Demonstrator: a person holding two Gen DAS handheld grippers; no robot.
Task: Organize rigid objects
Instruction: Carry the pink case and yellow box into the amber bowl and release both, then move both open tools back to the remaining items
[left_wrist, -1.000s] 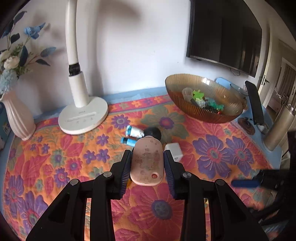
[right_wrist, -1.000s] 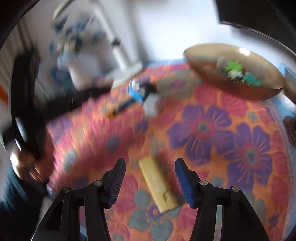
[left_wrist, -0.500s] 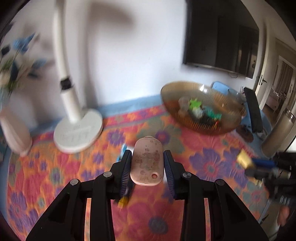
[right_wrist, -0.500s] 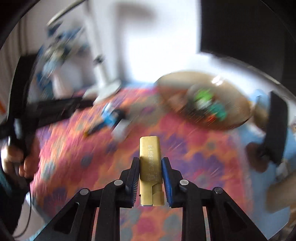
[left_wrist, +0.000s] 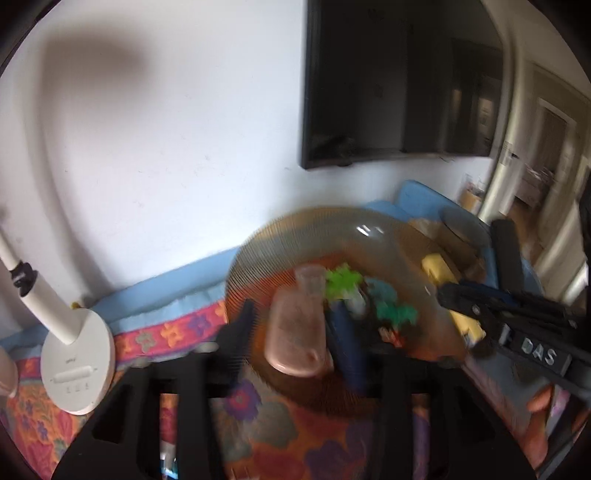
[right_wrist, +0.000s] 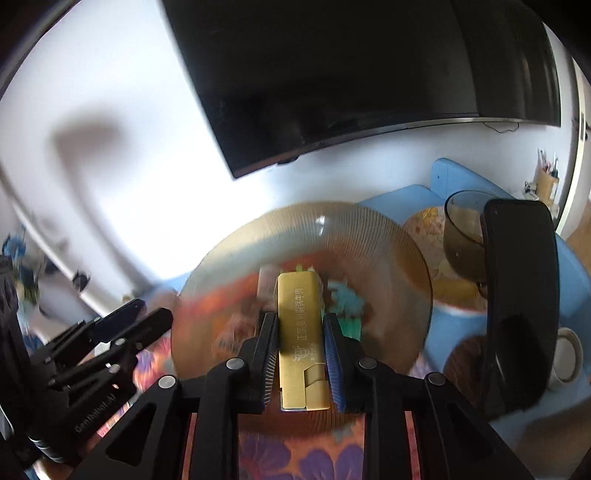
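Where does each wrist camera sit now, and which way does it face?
Left wrist: on the left gripper, facing the amber bowl; its fingers have just been opening around the pink case.
Right wrist: on the right gripper, facing the same bowl, fingers shut on the gold bar.
Shared: bowl, wall TV, each other's gripper.

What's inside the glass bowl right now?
The bowl holds small green toys, a teal one and a clear cup. Whatever lies beneath the pink case and yellow box is covered.

Pink oval case (left_wrist: 295, 328), blurred, seemingly over amber bowl (left_wrist: 258, 258); gold bar (right_wrist: 301, 332) above it.
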